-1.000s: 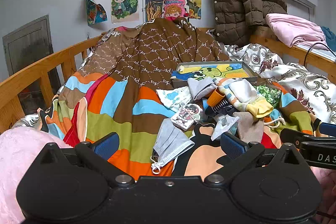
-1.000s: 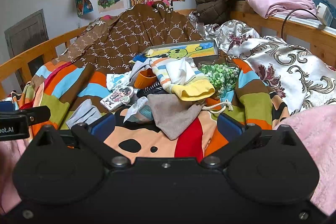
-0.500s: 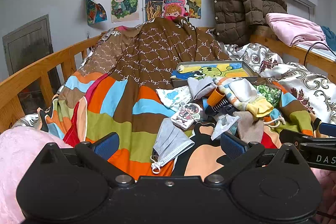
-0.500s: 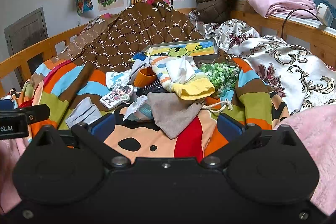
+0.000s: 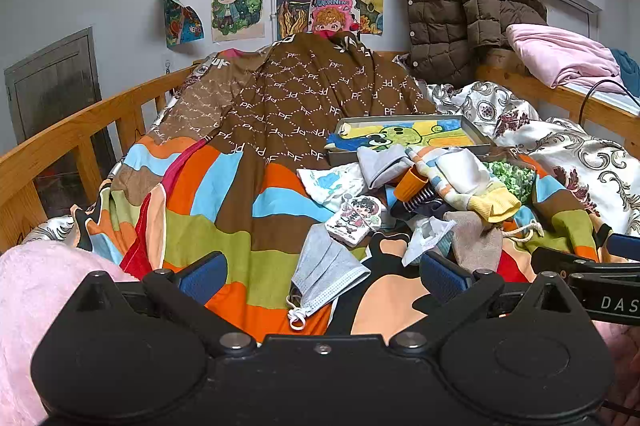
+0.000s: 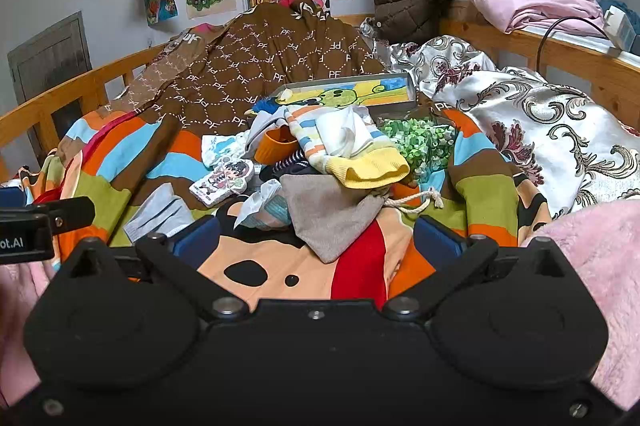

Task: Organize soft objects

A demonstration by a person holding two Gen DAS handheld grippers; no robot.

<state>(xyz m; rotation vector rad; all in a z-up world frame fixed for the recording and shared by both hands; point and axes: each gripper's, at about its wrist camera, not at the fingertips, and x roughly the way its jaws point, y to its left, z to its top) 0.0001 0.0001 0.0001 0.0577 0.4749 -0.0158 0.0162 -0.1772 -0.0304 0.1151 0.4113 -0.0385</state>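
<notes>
A pile of soft things lies on a striped blanket: a striped sock with a yellow cuff, a grey drawstring pouch, a grey face mask and a white printed cloth. My left gripper is open, and the mask lies just beyond its blue pads. Close in front of the pouch, my right gripper is open and holds nothing. Each gripper shows at the edge of the other's view.
Behind the pile are a shallow tray with a cartoon picture, an orange cup, a green leafy bunch and a cartoon sticker pack. Wooden bed rails run along both sides. Pink plush lies near me.
Almost nothing: the pile sits slightly higher in the right wrist view. Both grippers stay open and the objects have not moved.
</notes>
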